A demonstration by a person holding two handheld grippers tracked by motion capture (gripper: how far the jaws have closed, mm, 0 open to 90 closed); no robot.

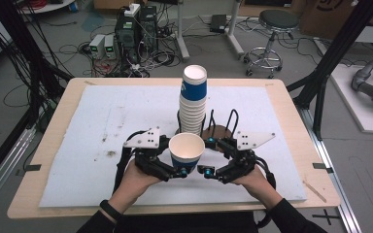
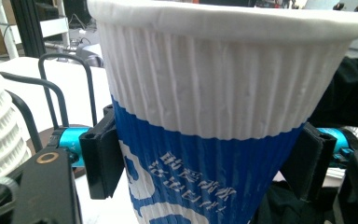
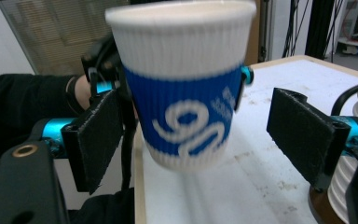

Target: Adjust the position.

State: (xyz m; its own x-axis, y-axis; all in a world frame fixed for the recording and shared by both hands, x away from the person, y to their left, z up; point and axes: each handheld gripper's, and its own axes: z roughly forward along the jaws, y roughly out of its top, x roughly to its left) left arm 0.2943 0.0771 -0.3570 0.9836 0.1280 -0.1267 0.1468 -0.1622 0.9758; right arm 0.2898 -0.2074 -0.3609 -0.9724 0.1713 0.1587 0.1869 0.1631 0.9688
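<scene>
Both hands reach in level over the white mat [image 1: 102,126]. The left gripper [image 1: 176,172] clamps a blue-and-white paper cup [image 1: 186,151], upright and just before the cup stack [image 1: 193,99]. The right gripper [image 1: 209,158], jaws apart, stands beside the cup without touching.

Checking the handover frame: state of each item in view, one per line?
Cup: upright, empty, off the table, clamped on its blue band.
Left gripper: shut on the cup, jaws pressing both sides.
Right gripper: open, jaws clear of the cup on both sides.
Stack: upright cups nested in the rack, leaning slightly.
Rack: standing on the table, holding the stack.
</scene>
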